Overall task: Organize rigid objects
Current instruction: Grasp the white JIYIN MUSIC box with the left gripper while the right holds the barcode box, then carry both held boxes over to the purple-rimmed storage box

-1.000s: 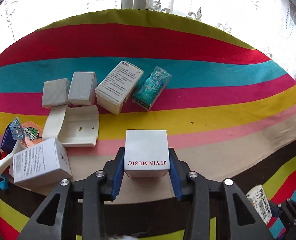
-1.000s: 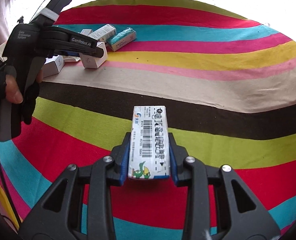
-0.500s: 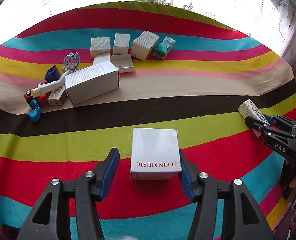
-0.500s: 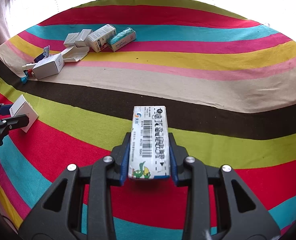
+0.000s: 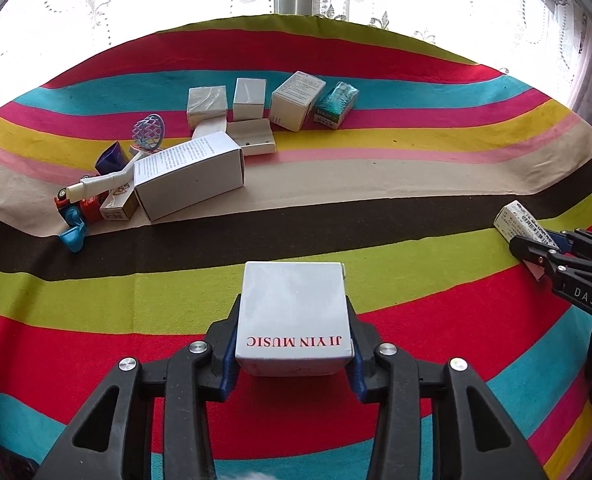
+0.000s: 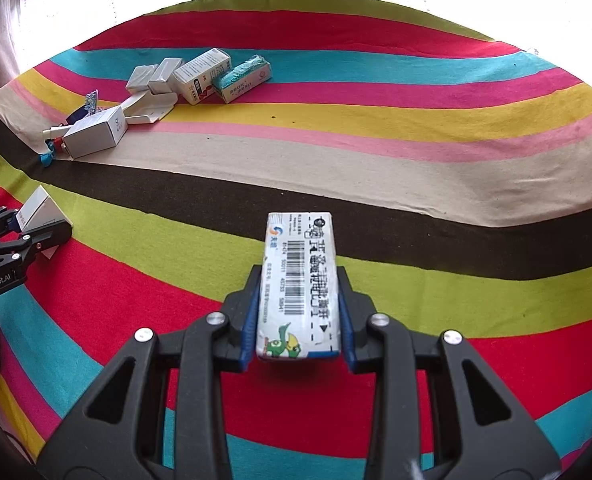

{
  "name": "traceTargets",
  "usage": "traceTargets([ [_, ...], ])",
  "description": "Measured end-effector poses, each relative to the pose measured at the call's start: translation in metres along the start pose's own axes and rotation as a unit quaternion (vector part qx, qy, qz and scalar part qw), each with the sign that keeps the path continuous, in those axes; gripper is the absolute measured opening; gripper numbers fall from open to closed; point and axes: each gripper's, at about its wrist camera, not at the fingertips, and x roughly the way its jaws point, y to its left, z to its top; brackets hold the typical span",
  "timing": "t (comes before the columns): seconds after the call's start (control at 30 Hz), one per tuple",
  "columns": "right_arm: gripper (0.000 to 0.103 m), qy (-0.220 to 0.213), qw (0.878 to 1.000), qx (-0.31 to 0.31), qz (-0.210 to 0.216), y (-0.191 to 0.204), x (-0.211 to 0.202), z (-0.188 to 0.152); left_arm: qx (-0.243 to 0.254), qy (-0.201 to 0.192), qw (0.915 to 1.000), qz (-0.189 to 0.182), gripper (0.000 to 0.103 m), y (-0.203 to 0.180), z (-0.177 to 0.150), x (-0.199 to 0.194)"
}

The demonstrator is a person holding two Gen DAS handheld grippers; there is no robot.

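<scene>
A white box lettered "JI YIN MUSIC" sits between the blue pads of my left gripper, low over the red and green stripes. The jaws are closing and both pads press on the box's sides. My right gripper is shut on a long white carton with a barcode, held above the striped cloth. In the left wrist view the right gripper and its carton show at the right edge. In the right wrist view the left gripper shows at the left edge.
A row of small boxes ending in a teal packet lies on the far stripes. Nearer left lie a big white box, an open flat box, a blue balloon and small toys. Lace curtains hang behind.
My left gripper drew back from the pile of boxes to the near stripes with the white box. Its jaws stood wider half a second ago and have closed in again. The right gripper stayed still.
</scene>
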Motion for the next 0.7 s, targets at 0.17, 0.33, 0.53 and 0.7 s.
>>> traceTargets([
  [0.17,0.037,0.000,1.000,0.006,-0.004,0.000,0.000,0.000,-0.006,-0.001,1.0000,-0.006,0.043,0.002,0.000,0.000],
  [0.33,0.037,0.001,0.999,0.042,-0.005,0.003,-0.009,-0.007,-0.009,-0.001,1.0000,-0.003,0.043,0.003,0.000,0.000],
  [0.53,0.037,-0.019,0.997,0.075,0.022,0.035,-0.041,-0.028,-0.013,-0.002,0.9999,-0.007,0.043,0.004,-0.001,0.000],
  [0.7,0.037,-0.016,0.997,0.067,0.034,0.052,-0.058,-0.037,-0.015,-0.003,0.9999,-0.007,0.043,0.005,-0.001,-0.001],
])
